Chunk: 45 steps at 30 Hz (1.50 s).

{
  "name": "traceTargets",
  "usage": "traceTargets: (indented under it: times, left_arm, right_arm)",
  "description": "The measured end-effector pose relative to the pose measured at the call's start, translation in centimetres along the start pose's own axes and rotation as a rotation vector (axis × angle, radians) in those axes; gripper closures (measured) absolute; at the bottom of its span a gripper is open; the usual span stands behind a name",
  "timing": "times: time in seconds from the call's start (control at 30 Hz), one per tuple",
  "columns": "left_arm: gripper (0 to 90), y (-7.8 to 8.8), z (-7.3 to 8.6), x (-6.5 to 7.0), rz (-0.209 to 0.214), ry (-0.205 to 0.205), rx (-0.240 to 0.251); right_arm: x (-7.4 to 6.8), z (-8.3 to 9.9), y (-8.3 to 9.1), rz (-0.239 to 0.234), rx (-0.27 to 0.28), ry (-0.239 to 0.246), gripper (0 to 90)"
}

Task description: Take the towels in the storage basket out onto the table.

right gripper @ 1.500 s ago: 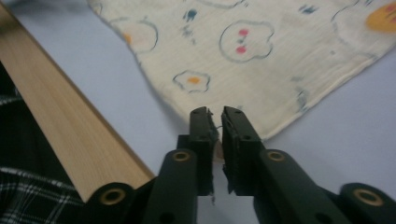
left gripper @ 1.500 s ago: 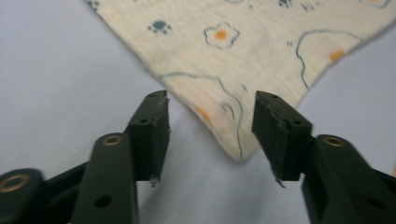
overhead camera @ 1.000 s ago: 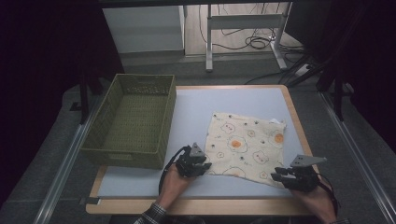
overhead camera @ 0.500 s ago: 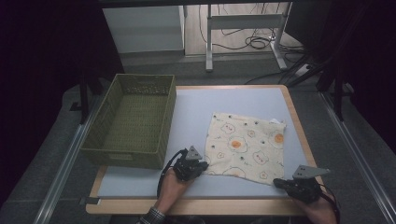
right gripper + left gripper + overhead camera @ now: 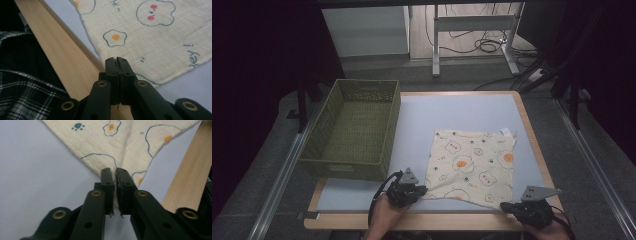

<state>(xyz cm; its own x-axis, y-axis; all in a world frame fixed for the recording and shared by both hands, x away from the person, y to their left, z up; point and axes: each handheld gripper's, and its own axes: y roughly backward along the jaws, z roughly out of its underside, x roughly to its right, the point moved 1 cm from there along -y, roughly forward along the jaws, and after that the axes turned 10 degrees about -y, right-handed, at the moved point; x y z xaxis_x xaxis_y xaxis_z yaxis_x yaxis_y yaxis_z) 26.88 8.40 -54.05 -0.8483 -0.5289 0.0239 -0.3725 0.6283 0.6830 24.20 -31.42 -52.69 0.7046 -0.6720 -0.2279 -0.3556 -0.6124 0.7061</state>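
- While the pale blue surface with its light wooden rim [image 5: 462, 107] carries everything, its near edge is the first hazard: both hands work right at that rim, and a pull toward the person could drag fabric over it.
- The olive-green woven plastic basket [image 5: 347, 167] stands on the left side of the surface, apart from the cloth, with nothing visible inside. If the fabric is swung that way low, it could catch on the basket's wall.
- The cream square cotton cloth printed with fried eggs and bear faces [image 5: 474, 160] lies flat on the right half of the surface, its two near corners drawn toward the rim. Lifting one corner faster than the other would skew it and spoil any fold.
- The left tongs [image 5: 414, 190] are clamped on the cloth's near left corner. Seen along them in the left gripper view [image 5: 115, 171], the fabric is pinched between the pads. The jaws have just been closing, then eased a shade apart, so this thin bite might slip out under tension.
- The right tongs [image 5: 512, 206] are pressed together on the near right corner, shown close up in the right gripper view [image 5: 116, 60]. Only the very edge seems caught, so a sharp tug could free it.
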Motion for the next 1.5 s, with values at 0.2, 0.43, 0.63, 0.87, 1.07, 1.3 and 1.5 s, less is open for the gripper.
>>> traceTargets:
  times: [0.2,0.43,0.63,0.87,1.07,1.3,1.5]
  left_arm:
    - [57.2,0.0,-0.9,-1.5,-0.031,0.023,0.054]
    - [47.1,-2.1,-3.0,-3.6,-0.093,0.006,0.051]
    - [40.3,-3.7,-4.9,-5.8,-0.116,0.01,0.064]
    - [39.1,-5.6,-6.7,-8.2,-0.135,0.012,0.058]
    - [38.8,-7.0,-8.2,-10.6,-0.164,0.023,0.052]
    - [43.8,-8.0,-9.2,-12.4,-0.193,0.035,0.051]
    - [54.2,-9.0,-10.1,-14.4,-0.198,0.06,0.045]
  right_arm:
    - [0.5,-0.7,0.8,-0.002,0.045,-0.033,77.3]
    - [2.9,-2.1,0.7,0.048,0.072,-0.089,66.4]
    - [5.5,-4.1,0.0,0.115,0.089,-0.113,59.2]
    - [7.6,-5.5,-0.9,0.135,0.113,-0.103,57.2]
    - [9.9,-6.7,-1.9,0.181,0.133,-0.121,55.5]
    - [12.0,-8.3,-3.1,0.208,0.135,-0.15,55.3]
    - [13.8,-9.9,-3.4,0.242,0.137,-0.175,61.4]
